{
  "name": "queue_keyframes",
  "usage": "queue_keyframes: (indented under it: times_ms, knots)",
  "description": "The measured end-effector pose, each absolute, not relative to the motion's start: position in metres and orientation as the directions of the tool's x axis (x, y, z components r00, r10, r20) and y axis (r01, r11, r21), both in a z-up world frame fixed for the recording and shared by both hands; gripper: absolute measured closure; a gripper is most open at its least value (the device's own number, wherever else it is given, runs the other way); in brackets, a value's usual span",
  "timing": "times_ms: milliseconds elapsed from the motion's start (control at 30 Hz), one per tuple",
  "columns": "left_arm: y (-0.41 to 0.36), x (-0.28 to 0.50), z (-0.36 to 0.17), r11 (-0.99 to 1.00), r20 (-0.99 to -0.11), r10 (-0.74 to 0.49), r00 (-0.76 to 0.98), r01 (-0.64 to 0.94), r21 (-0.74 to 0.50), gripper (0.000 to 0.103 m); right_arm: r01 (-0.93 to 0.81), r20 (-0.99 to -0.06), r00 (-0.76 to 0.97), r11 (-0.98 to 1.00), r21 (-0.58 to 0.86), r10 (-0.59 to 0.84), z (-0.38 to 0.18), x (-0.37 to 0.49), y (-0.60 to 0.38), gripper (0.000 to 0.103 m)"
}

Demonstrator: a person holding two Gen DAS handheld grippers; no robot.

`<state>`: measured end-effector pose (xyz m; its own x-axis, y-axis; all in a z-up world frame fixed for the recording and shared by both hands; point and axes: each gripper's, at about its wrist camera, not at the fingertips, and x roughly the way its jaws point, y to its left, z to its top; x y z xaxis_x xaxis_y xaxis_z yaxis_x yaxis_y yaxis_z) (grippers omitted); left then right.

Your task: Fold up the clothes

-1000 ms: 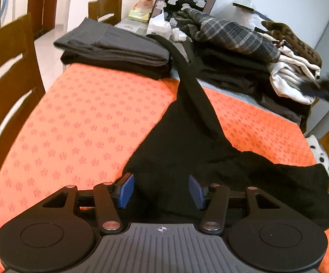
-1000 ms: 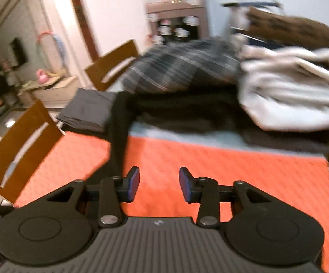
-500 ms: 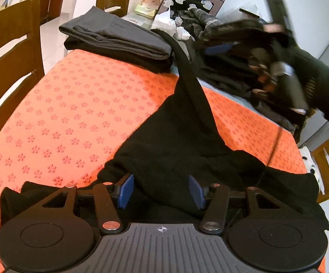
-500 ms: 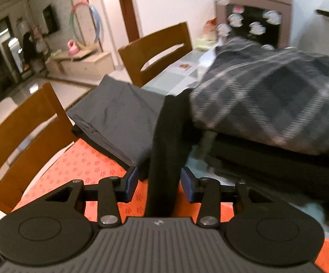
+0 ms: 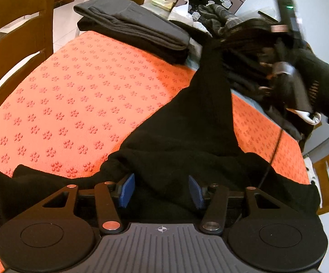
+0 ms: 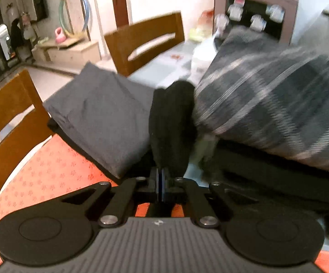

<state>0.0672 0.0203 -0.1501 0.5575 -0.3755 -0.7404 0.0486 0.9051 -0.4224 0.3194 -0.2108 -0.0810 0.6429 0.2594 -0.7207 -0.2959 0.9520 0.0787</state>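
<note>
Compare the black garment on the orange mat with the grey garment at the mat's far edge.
The black garment lies spread out and unfolded with one long part stretched away; the grey garment is neatly folded into a flat stack. The black garment is pinched by the right gripper, with the left gripper open over it; nothing touches the grey garment. Both rest on the orange mat.

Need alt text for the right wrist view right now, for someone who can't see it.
The right gripper is shut on the end of a black garment, between a folded grey garment and a blurred plaid one. An orange mat lies below; wooden chairs stand behind.
</note>
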Motion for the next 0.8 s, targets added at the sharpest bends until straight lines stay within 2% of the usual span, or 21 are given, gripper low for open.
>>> queue_keyframes:
  times_ms: [167,333,533,667,767,800]
  knots:
    - [0.020,0.067,-0.150,0.907,-0.740,-0.374,0.558,0.053,-0.418,0.048,-0.284,-0.651,0.709,0.955,0.090,0.272,-0.041,0.274,-0.239,0.100]
    - [0.019,0.068,-0.150,0.908,-0.741,-0.373,0.558,0.055,-0.415,0.048,-0.189,-0.620,0.748,0.971,0.145,0.238,-0.019,0.217,-0.284,0.100]
    - [0.019,0.070,-0.151,0.908,-0.743,-0.377,0.553,0.062,-0.414,0.048,-0.006,-0.697,0.709,0.989,0.151,0.111,-0.045,0.162,-0.331,0.099]
    - [0.017,0.069,-0.151,0.913,-0.746,-0.375,0.550,0.076,-0.402,0.048,0.092,-0.776,0.631,0.992,0.083,0.006,-0.081,0.143,-0.350,0.097]
    - [0.017,0.070,-0.150,0.913,-0.747,-0.374,0.550,0.077,-0.401,0.048,0.106,-0.782,0.623,0.992,0.066,-0.014,-0.085,0.137,-0.357,0.088]
    - [0.017,0.069,-0.150,0.913,-0.747,-0.374,0.550,0.076,-0.401,0.048,0.094,-0.777,0.630,0.993,0.073,-0.002,-0.082,0.138,-0.357,0.080]
